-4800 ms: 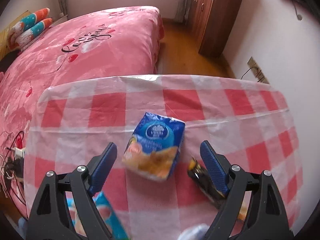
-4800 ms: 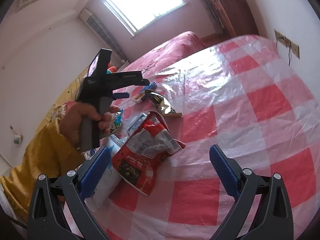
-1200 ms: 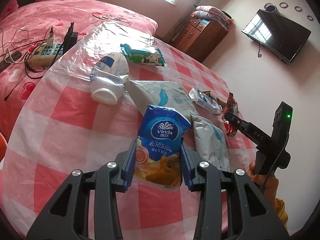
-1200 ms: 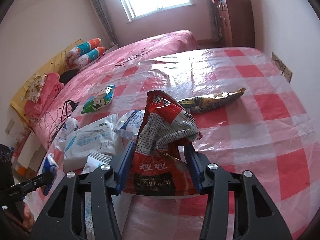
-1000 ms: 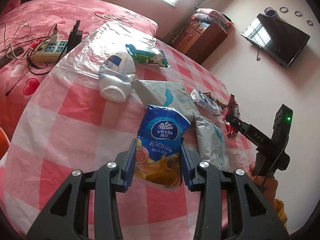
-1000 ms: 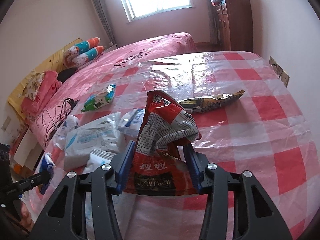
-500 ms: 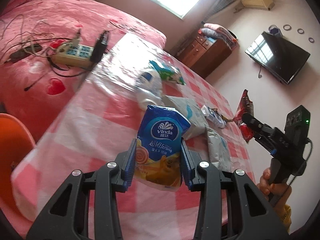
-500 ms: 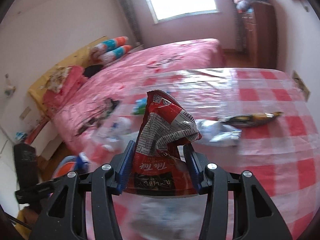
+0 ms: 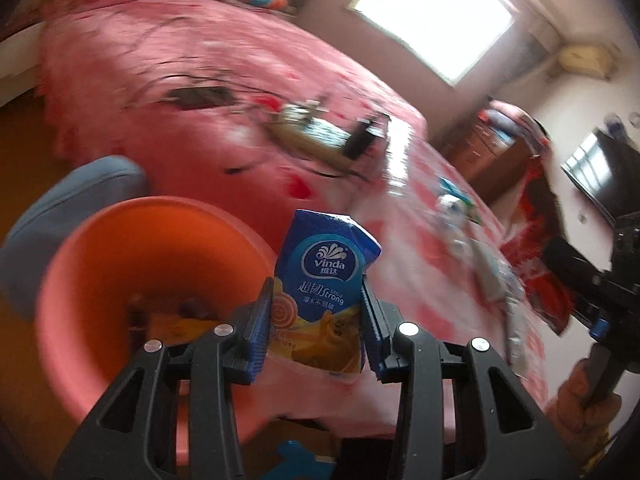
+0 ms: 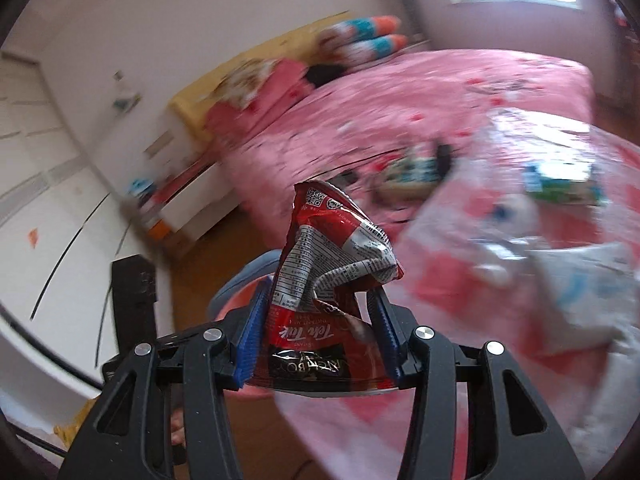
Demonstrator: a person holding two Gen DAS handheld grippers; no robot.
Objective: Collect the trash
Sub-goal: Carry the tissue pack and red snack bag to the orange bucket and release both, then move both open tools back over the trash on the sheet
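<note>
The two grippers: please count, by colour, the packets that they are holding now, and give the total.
Blue packet: 1, the Vinda tissue pack in the left gripper.
Red packet: 1, the crumpled snack wrapper in the right gripper.
Total: 2 held packets. Other litter on the checked tablecloth is too blurred to count.

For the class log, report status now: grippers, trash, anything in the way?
Left gripper shut on blue Vinda tissue pack, beside the orange bin. Right gripper shut on red snack wrapper. Nothing seen blocking the bin; view blurred.
</note>
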